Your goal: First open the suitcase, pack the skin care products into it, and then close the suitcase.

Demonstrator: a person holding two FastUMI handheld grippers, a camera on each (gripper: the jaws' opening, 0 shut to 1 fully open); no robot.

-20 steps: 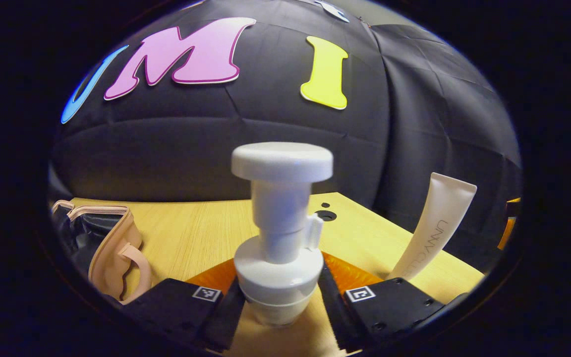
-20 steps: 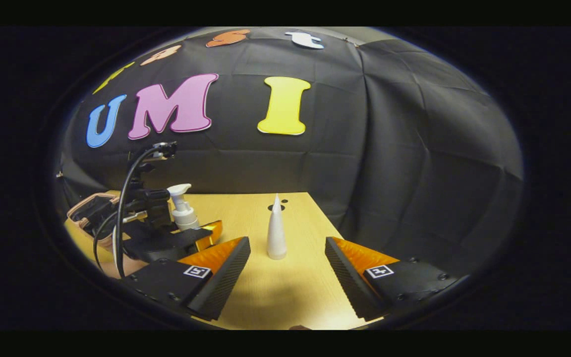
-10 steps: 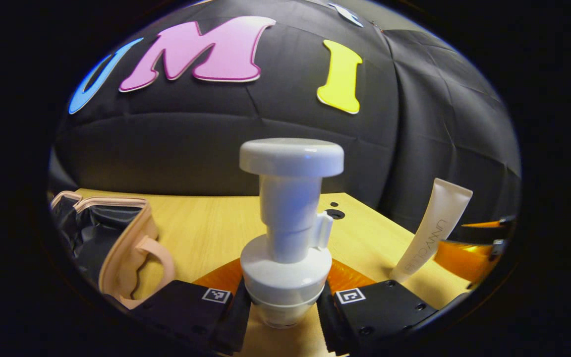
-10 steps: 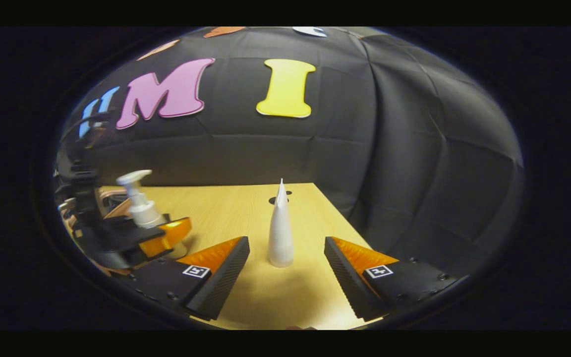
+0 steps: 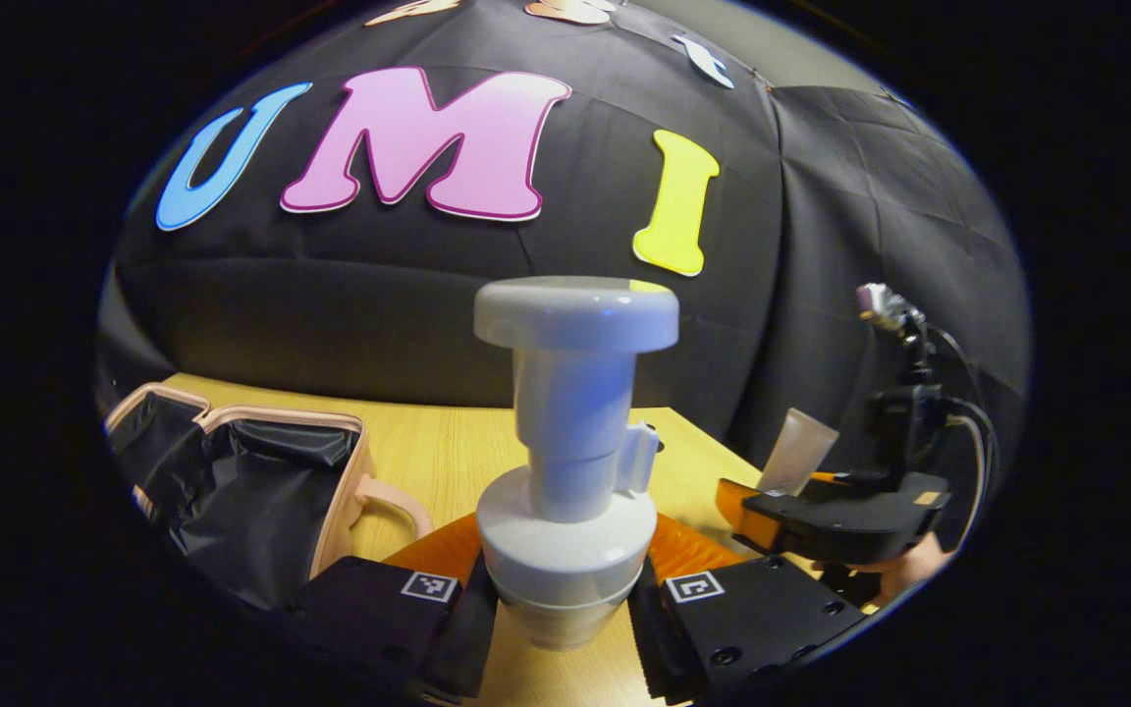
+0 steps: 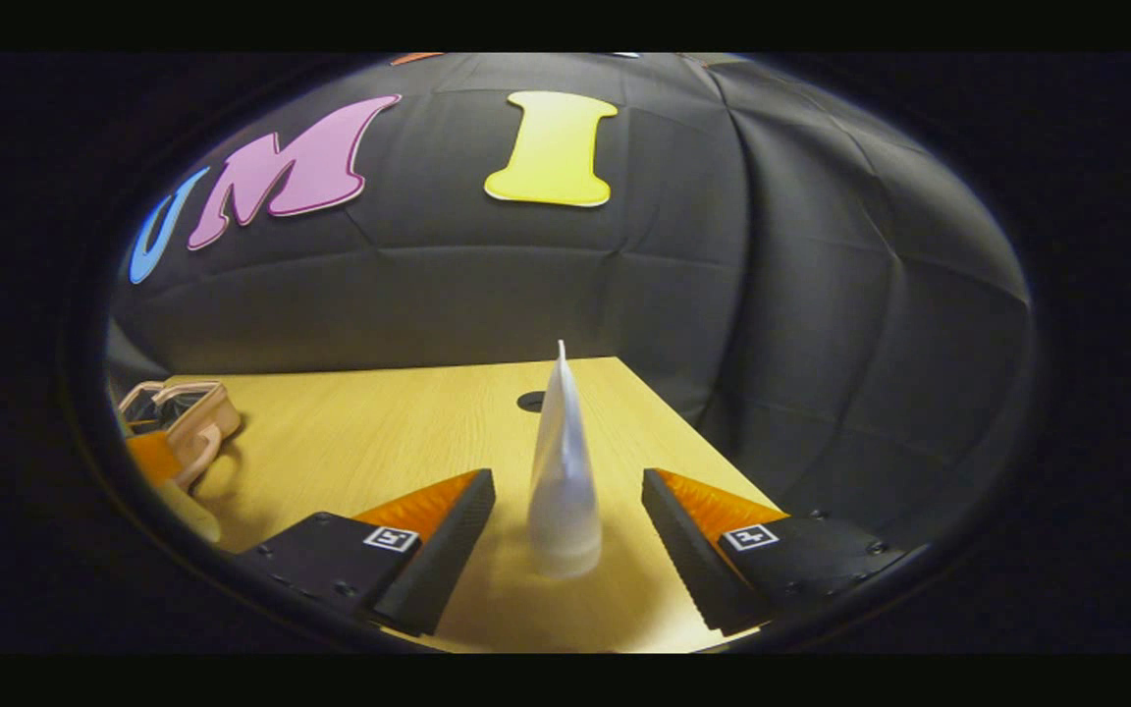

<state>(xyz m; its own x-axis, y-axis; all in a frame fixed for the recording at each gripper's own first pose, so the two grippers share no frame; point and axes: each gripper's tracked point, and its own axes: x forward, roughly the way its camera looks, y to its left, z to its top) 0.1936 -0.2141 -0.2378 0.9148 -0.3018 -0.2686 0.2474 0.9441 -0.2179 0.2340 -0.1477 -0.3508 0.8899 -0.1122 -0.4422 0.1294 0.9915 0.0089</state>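
With the suitcase (image 5: 251, 481) already lying open on the table (image 5: 438, 457), I take this as the packing step, both hands working at once. My left gripper (image 5: 561, 614) is clamped on the pump bottle (image 5: 570, 462), both fingers pressing its wide lower collar, bottle upright between them. Gripping low under the pump head makes sense to me: the collar is the broadest, stiffest part, so it shouldn't slip or depress the pump. From the left gripper view the suitcase sits to the left of the bottle, near it, dark lining showing and handle facing the bottle, so I judge the carry into it will be short.

My right gripper (image 6: 565, 550) stands spread wide, fingers either side of the white tube (image 6: 561, 471), not touching it. The tube stands cap-down on the table, flat crimped end up, edge-on to me. I'd say the fingers are lined up to squeeze its flat faces low near the cap, where it's firmest. It looks soft higher up and could buckle or tip.

Seen from the right gripper view, the suitcase lies well apart from the tube, far to its left at the table edge.
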